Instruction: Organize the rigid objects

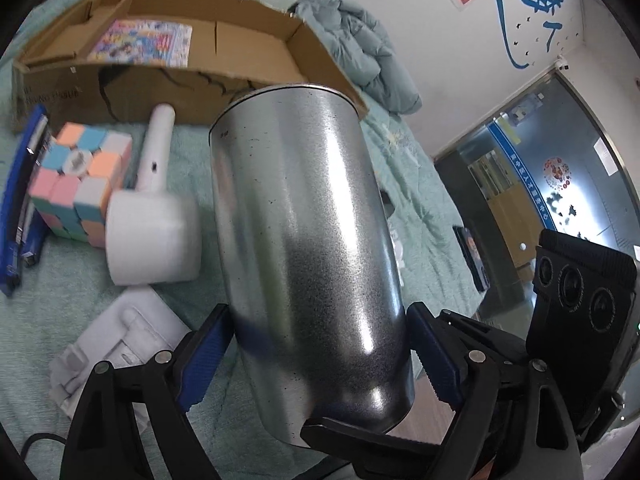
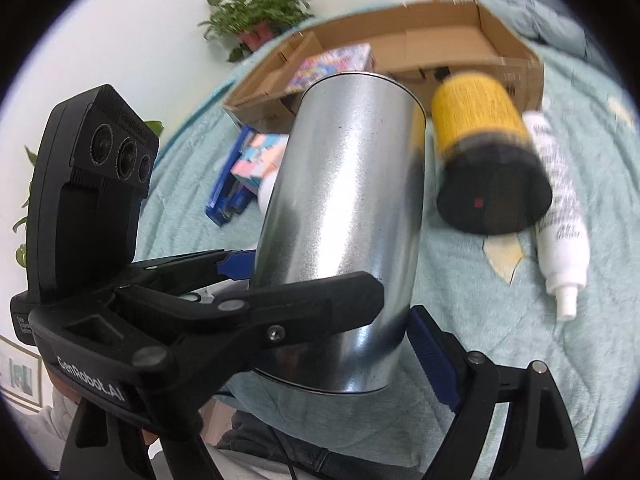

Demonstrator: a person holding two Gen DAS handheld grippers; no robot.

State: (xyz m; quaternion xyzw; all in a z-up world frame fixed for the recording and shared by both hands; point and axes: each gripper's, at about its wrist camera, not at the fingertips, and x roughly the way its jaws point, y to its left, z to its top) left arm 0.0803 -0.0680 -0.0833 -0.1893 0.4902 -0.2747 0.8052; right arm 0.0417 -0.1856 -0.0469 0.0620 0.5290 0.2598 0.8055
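I've got both grippers on the tin (image 1: pixel 308 248): left gripper (image 1: pixel 320 360) has its blue pads against the tin's lower sides, jaws spread wide because the tin is wide; right gripper (image 2: pixel 344 328) looks to clamp the same tin low down too, tho its near pad is hidden behind the left tool's arm, which crosses in front. Tin is off the bed, tilted, mouth toward the box (image 1: pixel 248 52), well short of it. Risk as I judge it: smooth metal, low grip, two hands — if they don't move together the tin could twist or slide out, & dropping it would hit the white dryer (image 1: pixel 154 216) just left of the tin, or the cube (image 1: pixel 80 180) beyond. Also the crossed arms could snag each other. Left cam only: cube & dryer in full, white tray (image 1: pixel 120 332) below them, blue stapler (image 1: pixel 20 208) far left of tin. Right cam only: yellow can (image 2: pixel 484 148) & spray bottle (image 2: pixel 560 208) right of the tin, plant (image 2: pixel 260 12) behind the box. Both show the colourful book (image 1: pixel 144 42) in the box.
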